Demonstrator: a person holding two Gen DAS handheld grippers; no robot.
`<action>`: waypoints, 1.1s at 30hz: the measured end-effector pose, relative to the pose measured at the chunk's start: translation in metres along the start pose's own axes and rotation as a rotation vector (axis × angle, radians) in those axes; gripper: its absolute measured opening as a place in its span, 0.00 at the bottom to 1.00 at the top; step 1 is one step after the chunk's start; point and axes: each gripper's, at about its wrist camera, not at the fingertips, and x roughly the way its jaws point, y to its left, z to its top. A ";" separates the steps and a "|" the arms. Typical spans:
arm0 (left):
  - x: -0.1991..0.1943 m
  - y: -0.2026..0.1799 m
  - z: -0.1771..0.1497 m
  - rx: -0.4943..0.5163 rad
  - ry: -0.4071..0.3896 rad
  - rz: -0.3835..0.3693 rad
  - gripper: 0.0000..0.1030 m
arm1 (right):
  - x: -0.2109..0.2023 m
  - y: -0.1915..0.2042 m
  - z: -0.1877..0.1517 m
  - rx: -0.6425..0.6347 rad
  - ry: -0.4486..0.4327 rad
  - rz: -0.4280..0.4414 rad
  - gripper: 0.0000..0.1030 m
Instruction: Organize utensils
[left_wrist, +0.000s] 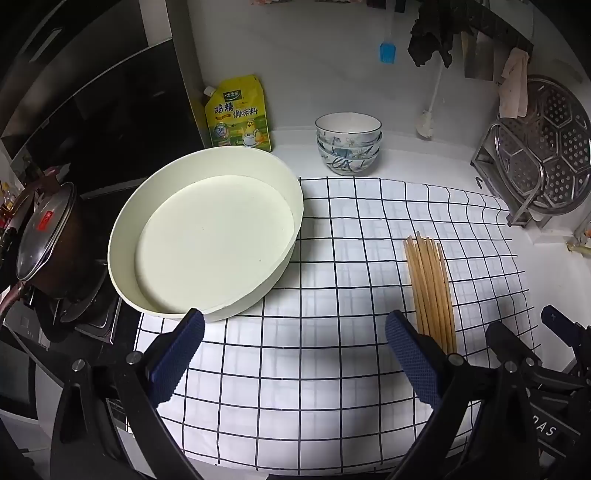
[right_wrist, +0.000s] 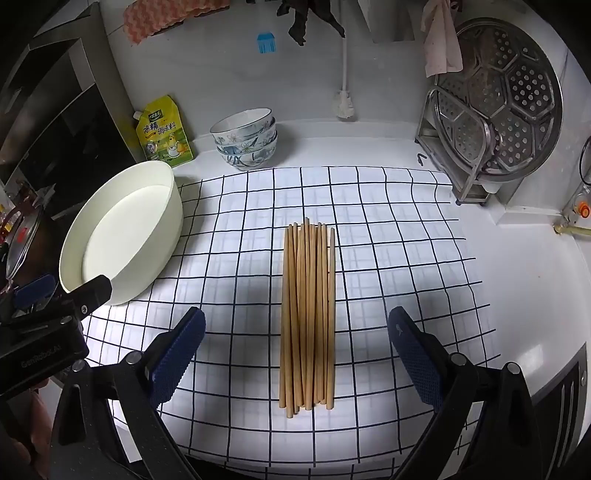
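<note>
A bundle of several wooden chopsticks (right_wrist: 307, 314) lies lengthwise on the white checked cloth (right_wrist: 388, 258), straight ahead of my right gripper (right_wrist: 297, 325). Its blue-padded jaws stand wide open on either side of the bundle's near end, above it, touching nothing. In the left wrist view the chopsticks (left_wrist: 430, 291) lie just right of the open left gripper (left_wrist: 295, 328), which hovers over bare cloth (left_wrist: 295, 258). A round cream-coloured container (left_wrist: 207, 236) sits empty at the left, just beyond the left finger; it shows in the right wrist view too, as the container (right_wrist: 125, 229).
Stacked patterned bowls (left_wrist: 348, 144) and a yellow seasoning pouch (left_wrist: 240, 114) stand at the back wall. A metal rack with a perforated steamer plate (right_wrist: 509, 107) is at the back right. A lidded pot (left_wrist: 44, 240) sits on the stove at the left.
</note>
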 end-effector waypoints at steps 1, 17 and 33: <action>0.000 0.000 0.000 0.001 0.001 0.000 0.94 | 0.000 0.000 0.000 -0.001 -0.001 0.000 0.92; -0.002 0.000 0.005 0.002 -0.005 0.000 0.94 | -0.004 0.000 0.001 0.003 -0.024 -0.002 0.92; -0.002 0.000 0.004 0.004 -0.003 0.001 0.94 | -0.002 0.000 0.001 0.003 -0.020 0.000 0.92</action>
